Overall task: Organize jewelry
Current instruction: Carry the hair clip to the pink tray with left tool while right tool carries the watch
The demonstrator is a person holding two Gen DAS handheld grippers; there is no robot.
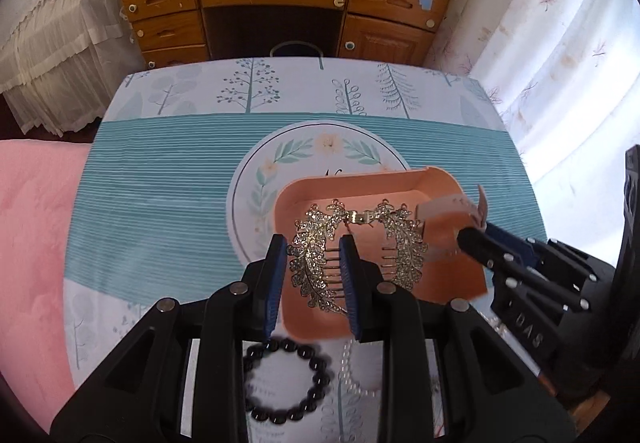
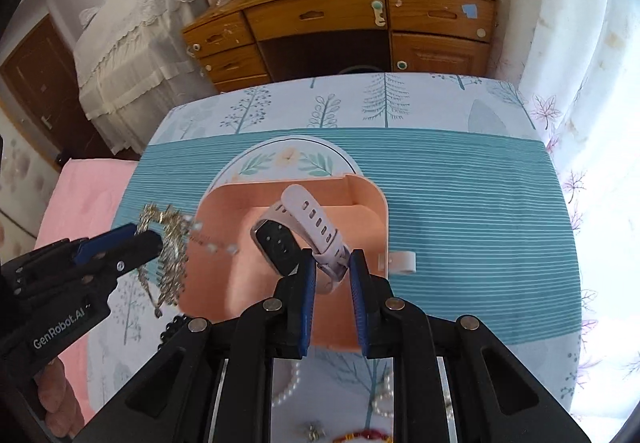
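Two pairs of tongs hang over the desk (image 1: 168, 179): the left tongs (image 1: 316, 279) clenched on a rhinestone leaf hair comb (image 1: 316, 243), the right tongs (image 2: 332, 283) gripping a smartwatch (image 2: 304, 231) by its pale strap. Beneath both sits the pink tray (image 2: 224, 283); nearer lie a black bead bracelet (image 1: 288, 383) and pearls (image 2: 286, 391).

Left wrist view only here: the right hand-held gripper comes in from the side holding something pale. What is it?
Observer: A pale pink smartwatch with a dark rectangular face, pinched by its strap in the right hand-held gripper.
Operator: Over the box?
Observer: Yes, above the open peach plastic box.
Operator: Anything past the box on its right?
Observer: A small pale strap loop lies on the striped teal tablecloth.
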